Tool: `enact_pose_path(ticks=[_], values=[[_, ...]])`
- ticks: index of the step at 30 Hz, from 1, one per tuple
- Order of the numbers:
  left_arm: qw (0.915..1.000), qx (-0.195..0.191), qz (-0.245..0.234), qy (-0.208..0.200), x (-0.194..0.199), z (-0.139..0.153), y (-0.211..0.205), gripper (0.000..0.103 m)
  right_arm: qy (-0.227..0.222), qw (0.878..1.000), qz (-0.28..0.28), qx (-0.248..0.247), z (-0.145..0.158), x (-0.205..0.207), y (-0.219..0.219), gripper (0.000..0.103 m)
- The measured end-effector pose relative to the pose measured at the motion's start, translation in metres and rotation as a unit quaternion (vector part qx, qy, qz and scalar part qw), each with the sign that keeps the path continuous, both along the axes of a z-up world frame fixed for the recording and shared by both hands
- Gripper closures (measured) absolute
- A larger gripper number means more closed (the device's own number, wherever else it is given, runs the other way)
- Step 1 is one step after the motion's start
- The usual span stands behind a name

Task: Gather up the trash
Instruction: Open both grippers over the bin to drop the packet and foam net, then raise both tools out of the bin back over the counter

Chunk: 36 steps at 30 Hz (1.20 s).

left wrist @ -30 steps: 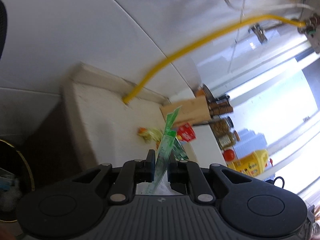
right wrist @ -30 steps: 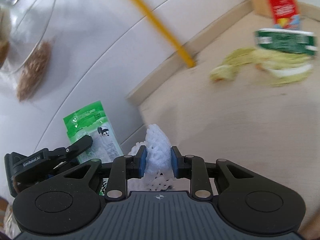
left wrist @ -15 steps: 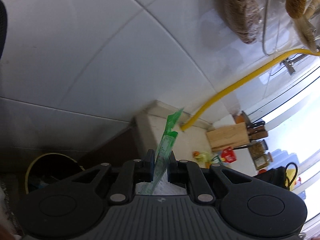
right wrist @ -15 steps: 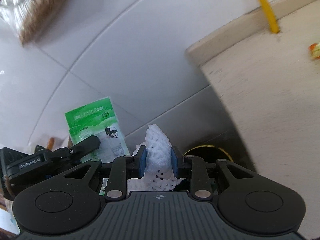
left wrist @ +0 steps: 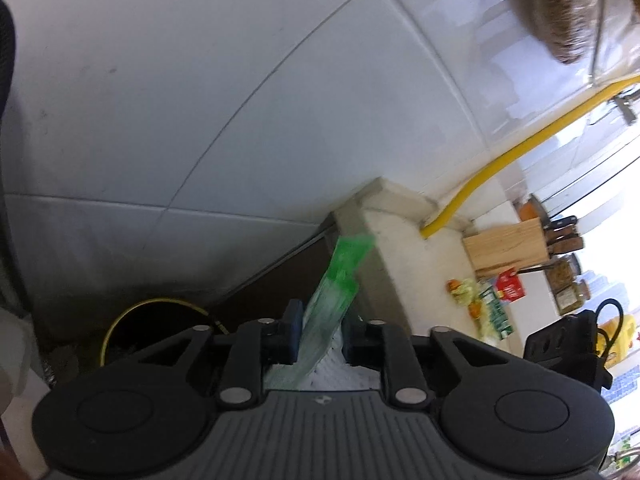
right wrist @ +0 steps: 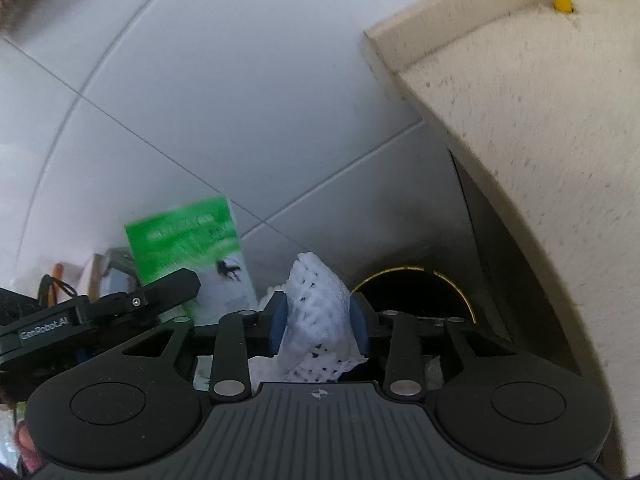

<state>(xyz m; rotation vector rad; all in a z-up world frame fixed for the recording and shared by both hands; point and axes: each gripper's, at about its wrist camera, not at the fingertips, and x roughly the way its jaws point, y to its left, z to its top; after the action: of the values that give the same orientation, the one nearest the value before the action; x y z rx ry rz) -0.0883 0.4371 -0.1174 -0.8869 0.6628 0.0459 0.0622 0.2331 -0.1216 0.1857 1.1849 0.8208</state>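
Both grippers swung off surface [right wrist: 520,120] toward bin [right wrist: 416,292]. L gripper [left wrist: 320,334] now parted, green wrapper [left wrist: 332,300] loose between; R gripper [right wrist: 318,322] clamped on foam net [right wrist: 316,312]. Drop looks underway.

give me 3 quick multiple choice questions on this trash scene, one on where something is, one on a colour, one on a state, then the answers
1. Where is the bin?
A on the counter
B down beside the counter's end
C hung on the wall

2. What colour is the wrapper at the left gripper?
A green
B red
C blue

3. What is the right gripper doing?
A open, empty
B shut on white foam net
C shut on a knife

Answers: B, its gold rim shows low by the counter end; A, green print; B, both pads squeeze the net.
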Motion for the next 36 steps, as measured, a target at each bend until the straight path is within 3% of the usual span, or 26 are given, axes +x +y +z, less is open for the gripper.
enact_pose_path(ticks=[4, 7, 13, 18, 20, 26, 31, 36], values=[[0.9993, 0.033, 0.005, 0.013, 0.003, 0.001, -0.002, 0.059, -0.002, 1.0, -0.008, -0.018, -0.013, -0.001, 0.01, 0.045], [0.9996, 0.025, 0.003, 0.014, 0.003, -0.001, -0.001, 0.057, 0.003, 1.0, -0.015, -0.016, -0.019, -0.001, 0.013, 0.038], [0.9999, 0.01, 0.003, 0.008, 0.002, -0.002, 0.003, 0.053, 0.003, 0.999, -0.026, -0.024, -0.021, -0.01, 0.011, 0.037], [0.9997, 0.024, -0.008, -0.004, 0.003, 0.004, -0.002, 0.053, 0.001, 0.999, -0.047, -0.019, -0.007, -0.025, -0.012, 0.031], [0.9991, 0.041, -0.009, -0.008, 0.002, 0.008, -0.006, 0.051, -0.001, 0.998, -0.059, -0.014, 0.0, -0.032, -0.022, 0.029], [0.9902, 0.138, -0.009, -0.02, 0.001, 0.026, -0.025, 0.044, -0.033, 0.995, -0.089, -0.006, 0.026, -0.049, -0.056, 0.022], [0.9763, 0.214, -0.002, -0.036, -0.003, 0.039, -0.04, 0.039, -0.085, 0.991, -0.107, -0.002, 0.053, -0.064, -0.076, 0.016], [0.9548, 0.289, 0.035, -0.062, -0.016, 0.056, -0.054, 0.037, -0.186, 0.975, -0.123, 0.006, 0.087, -0.085, -0.098, 0.013]])
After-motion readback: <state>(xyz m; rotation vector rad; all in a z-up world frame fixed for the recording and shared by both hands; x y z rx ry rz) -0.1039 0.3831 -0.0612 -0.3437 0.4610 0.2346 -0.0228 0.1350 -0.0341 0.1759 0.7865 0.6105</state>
